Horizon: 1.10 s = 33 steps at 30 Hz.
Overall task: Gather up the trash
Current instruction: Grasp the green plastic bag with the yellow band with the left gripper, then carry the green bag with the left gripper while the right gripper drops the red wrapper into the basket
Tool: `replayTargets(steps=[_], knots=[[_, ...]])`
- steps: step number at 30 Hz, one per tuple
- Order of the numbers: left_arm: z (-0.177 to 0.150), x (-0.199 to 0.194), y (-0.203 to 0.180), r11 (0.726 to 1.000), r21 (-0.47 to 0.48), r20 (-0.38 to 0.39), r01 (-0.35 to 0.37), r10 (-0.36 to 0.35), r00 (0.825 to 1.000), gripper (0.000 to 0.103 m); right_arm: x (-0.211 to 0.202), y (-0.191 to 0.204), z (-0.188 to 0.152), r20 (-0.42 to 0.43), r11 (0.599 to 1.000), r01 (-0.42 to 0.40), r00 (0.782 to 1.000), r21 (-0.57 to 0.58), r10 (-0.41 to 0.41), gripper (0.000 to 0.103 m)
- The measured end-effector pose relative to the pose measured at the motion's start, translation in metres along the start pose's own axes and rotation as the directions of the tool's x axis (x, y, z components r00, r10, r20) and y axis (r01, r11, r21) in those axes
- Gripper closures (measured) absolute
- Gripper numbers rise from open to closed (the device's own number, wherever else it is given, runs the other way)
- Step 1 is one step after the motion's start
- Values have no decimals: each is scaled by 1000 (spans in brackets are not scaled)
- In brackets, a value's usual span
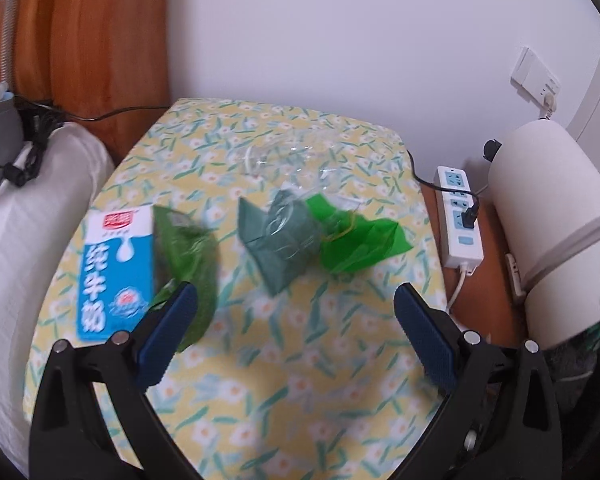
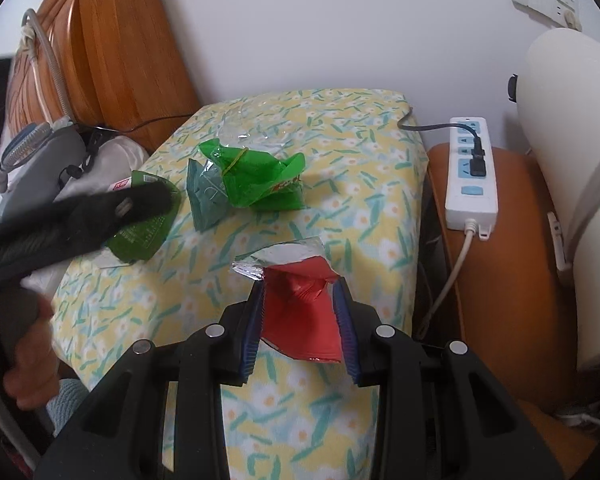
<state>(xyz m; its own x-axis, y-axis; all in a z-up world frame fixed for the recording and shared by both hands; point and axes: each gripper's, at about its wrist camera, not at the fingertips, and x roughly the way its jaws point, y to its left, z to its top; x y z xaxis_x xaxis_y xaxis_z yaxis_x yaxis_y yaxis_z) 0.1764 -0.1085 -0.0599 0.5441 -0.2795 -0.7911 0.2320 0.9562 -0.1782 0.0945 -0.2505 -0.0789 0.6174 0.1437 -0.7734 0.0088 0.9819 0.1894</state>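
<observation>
Trash lies on a floral yellow tablecloth (image 1: 300, 360). In the left wrist view a blue and white milk carton (image 1: 115, 272) lies at the left, a green snack bag (image 1: 187, 256) beside it, a dark teal packet (image 1: 275, 240) and a bright green wrapper (image 1: 360, 244) in the middle, clear plastic (image 1: 291, 156) behind. My left gripper (image 1: 295, 300) is open and empty, above the cloth before the packets. My right gripper (image 2: 300, 292) is shut on a red foil-lined wrapper (image 2: 300, 312). The teal packet (image 2: 205, 196), bright green wrapper (image 2: 259, 184) and green bag (image 2: 143, 236) lie beyond.
A white power strip (image 1: 460, 220) with a black plug lies on an orange stool (image 2: 512, 260) right of the table. A white cylindrical bin (image 1: 552, 220) stands further right. A wooden headboard (image 1: 99, 40) and white pillow (image 1: 31, 240) are at the left.
</observation>
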Motion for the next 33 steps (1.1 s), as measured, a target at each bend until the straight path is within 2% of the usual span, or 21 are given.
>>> replayTargets(steps=[6,12,15,17,23,25,33], knots=[[21,37,-17,1000,-29,-61,-5,3,998,15,-14,2,-23,-20,999,-23,1000,-26,22,68],[25,73,-23,996,-80,-109,-48,39,993,16,-19,7,-40,-49,997,-65,997,-45,63,68],[26,81,-25,993,-104,-117,-53,40,992,26,-20,10,-45,-57,995,-83,995,-53,80,68],[26,85,-27,992,-110,-118,-53,39,992,28,-19,10,-47,-60,994,-92,994,-52,89,68],[23,81,-36,996,-80,-96,-31,23,995,47,-16,4,-48,-62,995,-95,994,-30,93,68],[21,79,-37,998,-65,-96,-24,18,995,63,-16,2,-48,-64,995,-97,993,-23,95,68],[11,65,-33,999,-51,-76,9,-13,997,82,-20,2,-52,-63,995,-102,993,-21,100,68]])
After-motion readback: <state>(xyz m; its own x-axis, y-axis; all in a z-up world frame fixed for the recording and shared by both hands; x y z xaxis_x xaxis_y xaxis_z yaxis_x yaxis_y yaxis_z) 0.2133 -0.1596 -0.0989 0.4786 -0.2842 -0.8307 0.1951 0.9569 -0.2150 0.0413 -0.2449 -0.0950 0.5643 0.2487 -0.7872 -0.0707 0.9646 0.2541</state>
